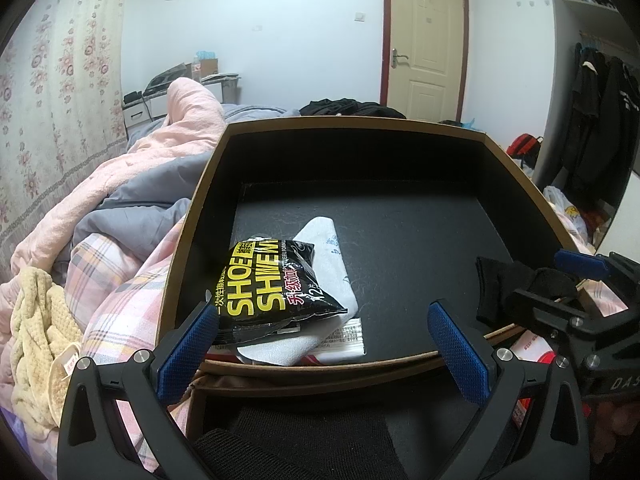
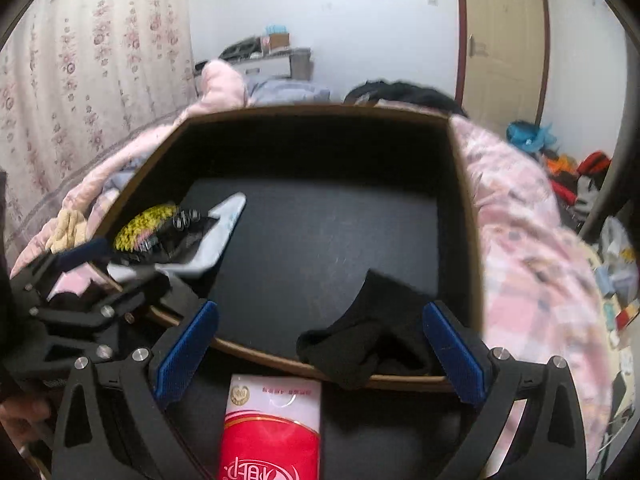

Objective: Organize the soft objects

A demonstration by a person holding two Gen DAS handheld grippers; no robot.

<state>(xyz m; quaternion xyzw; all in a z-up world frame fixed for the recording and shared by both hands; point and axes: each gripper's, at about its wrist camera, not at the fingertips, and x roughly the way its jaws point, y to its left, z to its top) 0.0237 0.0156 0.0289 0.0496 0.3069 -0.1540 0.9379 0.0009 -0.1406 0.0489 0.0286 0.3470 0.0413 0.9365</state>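
Observation:
A black-lined box (image 1: 216, 168) (image 2: 464, 200) sits on the bed. In its left near corner lie a black shoe-wipe packet (image 1: 266, 288) (image 2: 160, 228) on a white cloth (image 1: 332, 256) (image 2: 224, 220). A black sock (image 2: 368, 340) (image 1: 504, 288) hangs over the box's near rim. My left gripper (image 1: 324, 344) is open at the near rim, its left finger beside the packet. My right gripper (image 2: 320, 352) is open with the sock between its fingers, nearer the right one. A red and white packet (image 2: 272, 428) lies below it.
A cream knitted cloth (image 1: 36, 340) lies left of the box on the pink plaid bedding (image 1: 120, 280). Pink and grey quilts (image 1: 160, 152) pile behind. Dark clothes (image 1: 348, 108) lie beyond the box. A door (image 1: 424, 40) and hanging coats (image 1: 600, 92) stand at right.

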